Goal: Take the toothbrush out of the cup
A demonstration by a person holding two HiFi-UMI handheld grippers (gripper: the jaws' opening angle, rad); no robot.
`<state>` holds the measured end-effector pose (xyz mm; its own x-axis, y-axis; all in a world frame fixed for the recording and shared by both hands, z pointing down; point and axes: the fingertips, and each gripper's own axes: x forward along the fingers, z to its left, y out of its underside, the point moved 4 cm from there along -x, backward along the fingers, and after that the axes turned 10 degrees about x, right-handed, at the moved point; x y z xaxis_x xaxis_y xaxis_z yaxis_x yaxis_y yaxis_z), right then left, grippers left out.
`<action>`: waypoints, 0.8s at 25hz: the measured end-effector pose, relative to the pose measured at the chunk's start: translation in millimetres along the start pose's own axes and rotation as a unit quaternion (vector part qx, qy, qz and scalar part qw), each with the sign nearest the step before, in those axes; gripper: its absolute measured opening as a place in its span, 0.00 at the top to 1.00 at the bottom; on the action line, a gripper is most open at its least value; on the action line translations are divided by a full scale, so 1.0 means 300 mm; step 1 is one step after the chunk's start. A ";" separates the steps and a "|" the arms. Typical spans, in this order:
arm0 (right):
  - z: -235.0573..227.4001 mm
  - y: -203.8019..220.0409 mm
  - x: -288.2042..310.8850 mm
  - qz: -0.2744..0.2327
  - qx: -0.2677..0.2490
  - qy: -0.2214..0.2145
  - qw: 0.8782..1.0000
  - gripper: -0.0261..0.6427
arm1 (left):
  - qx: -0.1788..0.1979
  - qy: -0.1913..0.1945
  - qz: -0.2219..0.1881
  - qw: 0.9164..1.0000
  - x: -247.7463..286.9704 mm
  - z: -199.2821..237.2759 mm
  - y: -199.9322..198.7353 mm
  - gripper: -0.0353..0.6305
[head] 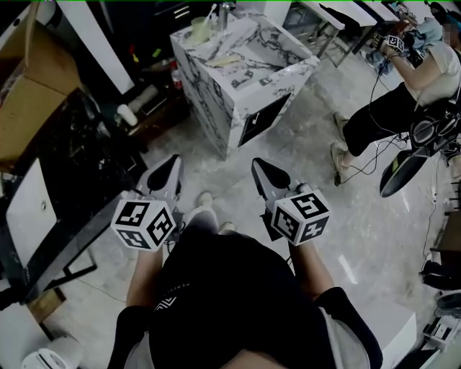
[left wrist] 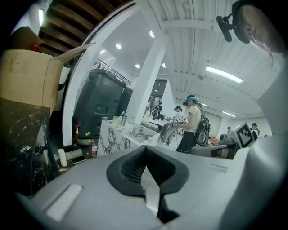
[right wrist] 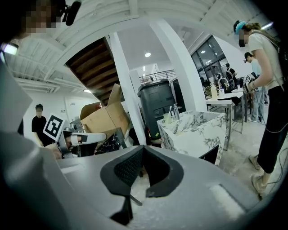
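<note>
Left gripper point(head: 173, 164) and right gripper point(head: 259, 167) were recorded pressed together and empty, aimed at the marble counter point(head: 216, 108) well ahead, where the toothbrush point(head: 210, 16) was seen roughly upright in the cup point(head: 198, 29) at its far left corner, probably nearer the left gripper.

Marble counter point(head: 216, 94), cup point(head: 199, 29) on corner

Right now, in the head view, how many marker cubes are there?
3 marker cubes: one on the left gripper, one on the right gripper, one held by the other person at top right. More may be hidden.
</note>
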<state>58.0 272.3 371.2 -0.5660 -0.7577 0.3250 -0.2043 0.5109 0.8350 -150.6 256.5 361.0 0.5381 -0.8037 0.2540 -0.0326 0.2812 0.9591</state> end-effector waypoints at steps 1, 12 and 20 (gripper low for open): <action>-0.008 0.000 0.000 0.000 0.001 0.002 1.000 0.96 | 0.010 0.000 0.003 1.000 0.013 -0.001 -0.002 0.92; -0.098 -0.075 0.112 0.003 0.000 0.023 1.000 0.96 | 0.029 0.011 0.016 0.999 0.227 0.087 -0.044 0.79; -0.184 -0.177 0.303 0.023 -0.003 0.030 0.999 0.96 | 0.022 0.016 0.015 1.000 0.417 0.227 -0.113 0.76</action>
<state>61.5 153.8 381.0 -0.5257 -0.7568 0.3884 -0.1739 0.5425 0.8218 -139.4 110.7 368.9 0.5621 -0.7785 0.2792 -0.0852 0.2812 0.9558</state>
